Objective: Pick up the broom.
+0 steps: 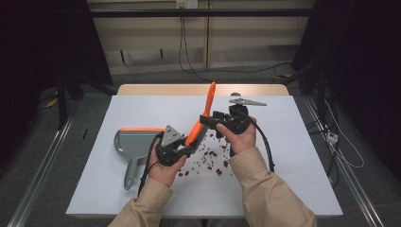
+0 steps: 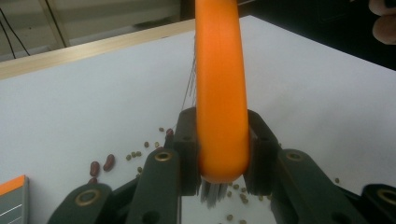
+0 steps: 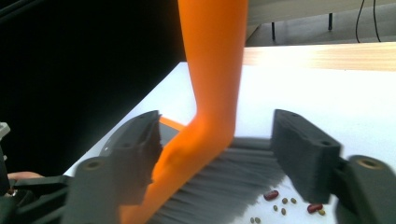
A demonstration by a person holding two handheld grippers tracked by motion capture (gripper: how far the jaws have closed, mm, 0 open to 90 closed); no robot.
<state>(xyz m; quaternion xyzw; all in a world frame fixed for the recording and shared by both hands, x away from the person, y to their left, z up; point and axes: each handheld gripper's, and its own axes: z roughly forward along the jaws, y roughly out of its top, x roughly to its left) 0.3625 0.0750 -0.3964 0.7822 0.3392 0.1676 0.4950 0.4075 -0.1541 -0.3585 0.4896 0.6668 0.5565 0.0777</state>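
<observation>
Left gripper clamped on orange brush near its head, handle tilted up over white table; right gripper jaws apart around brush, not pressing. Handover step seems done. Next: sweep scattered beans leftward toward dustpan

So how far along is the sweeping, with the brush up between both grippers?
Done: the left hand-held gripper is shut on the orange brush, and the right hand-held gripper stands open around it, so the handover looks complete. In hand: the brush is lifted off the table. Left: the beans lie scattered on the white mat, none swept into the dustpan at left.
</observation>
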